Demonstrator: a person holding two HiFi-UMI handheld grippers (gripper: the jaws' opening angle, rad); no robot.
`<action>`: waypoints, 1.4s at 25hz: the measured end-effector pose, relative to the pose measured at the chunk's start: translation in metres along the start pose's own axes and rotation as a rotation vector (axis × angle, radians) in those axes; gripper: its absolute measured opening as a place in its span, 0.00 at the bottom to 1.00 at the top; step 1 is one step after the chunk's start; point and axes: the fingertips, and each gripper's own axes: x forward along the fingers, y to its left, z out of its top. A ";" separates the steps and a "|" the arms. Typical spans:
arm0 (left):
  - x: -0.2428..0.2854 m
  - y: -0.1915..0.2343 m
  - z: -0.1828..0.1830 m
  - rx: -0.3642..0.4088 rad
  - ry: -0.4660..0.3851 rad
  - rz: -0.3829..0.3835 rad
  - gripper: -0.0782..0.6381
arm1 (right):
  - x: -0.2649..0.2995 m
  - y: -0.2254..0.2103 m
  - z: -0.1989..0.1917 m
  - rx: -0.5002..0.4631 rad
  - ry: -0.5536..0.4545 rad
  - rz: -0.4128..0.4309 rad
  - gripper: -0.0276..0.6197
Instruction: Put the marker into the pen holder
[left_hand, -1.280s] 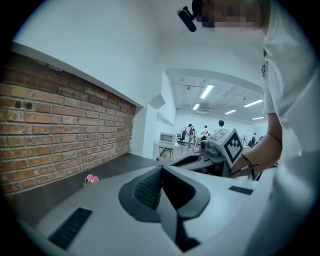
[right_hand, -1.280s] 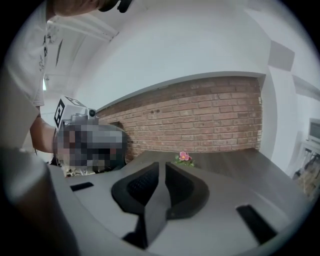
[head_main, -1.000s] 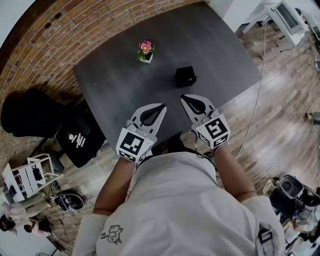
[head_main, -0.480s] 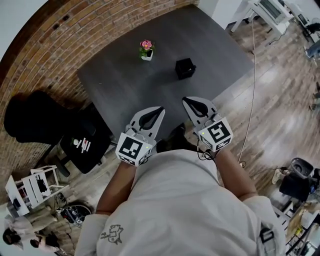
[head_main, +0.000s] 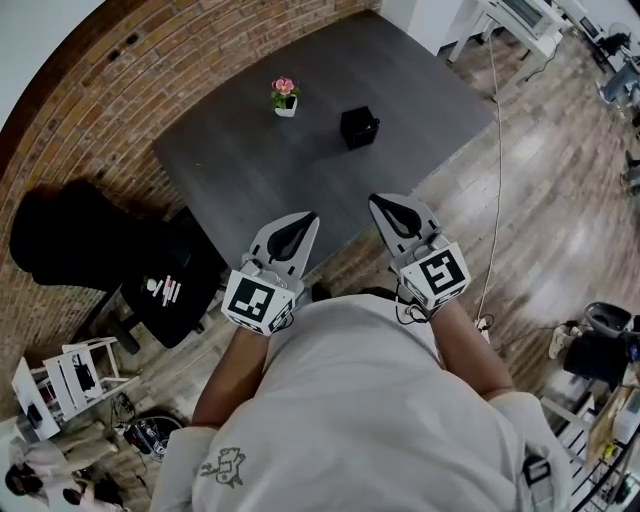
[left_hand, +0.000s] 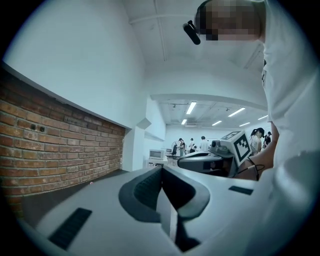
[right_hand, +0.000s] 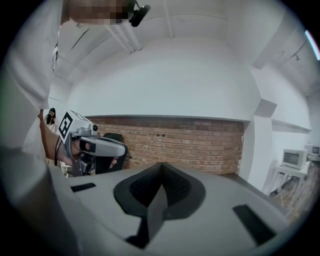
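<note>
The black cube-shaped pen holder (head_main: 357, 127) stands on the dark grey table (head_main: 240, 165), towards its far right. No marker shows in any view. Both grippers are held close to the person's chest, near the table's front edge and well short of the holder. My left gripper (head_main: 308, 216) is shut with nothing in it, and its jaws (left_hand: 161, 172) meet tip to tip. The right gripper (head_main: 377, 200) is also shut and empty (right_hand: 161, 167). Each gripper shows in the other's view: the right one (left_hand: 220, 155) and the left one (right_hand: 90, 145).
A small white pot of pink flowers (head_main: 285, 97) stands on the table left of the holder. A brick wall (head_main: 120, 60) runs behind. A black chair (head_main: 60, 235), a black case (head_main: 165, 285) and a white rack (head_main: 60, 385) are at the left. A cable (head_main: 497, 150) crosses the wooden floor at the right.
The table, holder and flower pot have slid up and away in the head view as the person draws back. Both grippers stay shut, side by side before the chest.
</note>
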 end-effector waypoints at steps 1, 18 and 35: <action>0.001 -0.002 0.002 -0.001 -0.006 0.011 0.12 | -0.005 -0.001 0.002 -0.004 -0.005 0.001 0.05; 0.010 -0.103 0.008 -0.005 -0.018 0.114 0.12 | -0.122 -0.008 0.001 -0.003 -0.041 0.065 0.05; -0.054 -0.130 0.005 0.007 -0.006 -0.014 0.12 | -0.160 0.040 0.011 -0.008 -0.053 -0.082 0.05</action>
